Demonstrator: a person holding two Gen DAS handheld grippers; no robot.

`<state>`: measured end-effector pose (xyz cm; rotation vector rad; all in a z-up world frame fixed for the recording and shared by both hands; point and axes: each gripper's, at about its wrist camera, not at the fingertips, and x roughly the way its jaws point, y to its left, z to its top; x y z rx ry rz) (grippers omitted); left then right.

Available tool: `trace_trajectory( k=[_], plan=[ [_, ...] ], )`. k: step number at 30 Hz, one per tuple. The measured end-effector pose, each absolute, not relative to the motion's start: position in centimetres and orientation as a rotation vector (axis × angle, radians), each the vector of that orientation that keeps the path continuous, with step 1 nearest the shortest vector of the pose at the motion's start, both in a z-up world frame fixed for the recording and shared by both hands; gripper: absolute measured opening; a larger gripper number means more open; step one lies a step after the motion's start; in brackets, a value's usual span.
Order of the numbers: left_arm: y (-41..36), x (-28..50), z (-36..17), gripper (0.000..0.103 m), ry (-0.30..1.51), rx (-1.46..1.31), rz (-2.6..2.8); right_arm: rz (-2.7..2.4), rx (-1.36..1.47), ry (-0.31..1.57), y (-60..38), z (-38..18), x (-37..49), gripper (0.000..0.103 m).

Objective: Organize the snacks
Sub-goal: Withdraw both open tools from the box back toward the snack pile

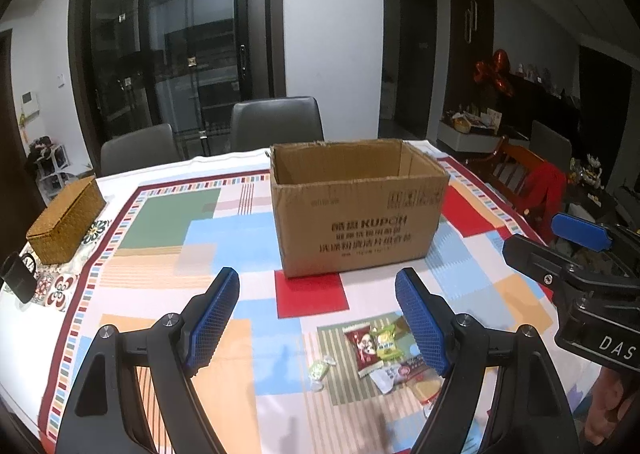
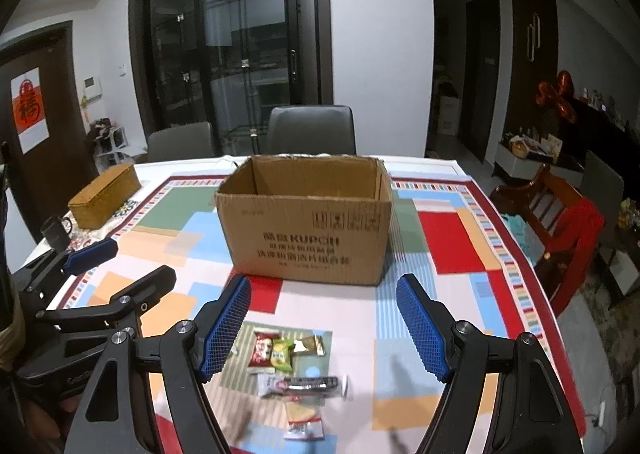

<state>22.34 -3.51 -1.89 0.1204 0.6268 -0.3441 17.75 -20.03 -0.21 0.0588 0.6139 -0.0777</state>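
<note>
Both grippers hang above the near edge of the worktop (image 2: 452,238) with their blue pads spread wide apart and nothing between them: the left gripper (image 1: 318,320) and the right gripper (image 2: 324,324). Just beyond them a small heap of snacks lies on the patterned cloth near that edge: a red packet (image 2: 261,348), a green packet (image 2: 282,354), a gold-brown packet (image 2: 310,345), a long dark bar wrapper (image 2: 304,386) and a cracker packet (image 2: 302,420). A green wrapped candy (image 1: 320,368) lies slightly apart, to the left of the heap. Farther back, about mid-worktop, an open cardboard box (image 2: 306,230) stands upright. A woven basket box (image 1: 66,221) and a black mug (image 1: 18,278) sit at the left edge.
</note>
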Motion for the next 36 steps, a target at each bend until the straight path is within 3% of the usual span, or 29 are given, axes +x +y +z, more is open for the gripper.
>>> trace_trajectory(
  k=[36],
  plan=[
    [-2.3,21.7,-11.4,0.080,0.733,0.179,-0.385,-0.178,0.102,0.742,-18.4,-10.0,15.8,0.076]
  ],
)
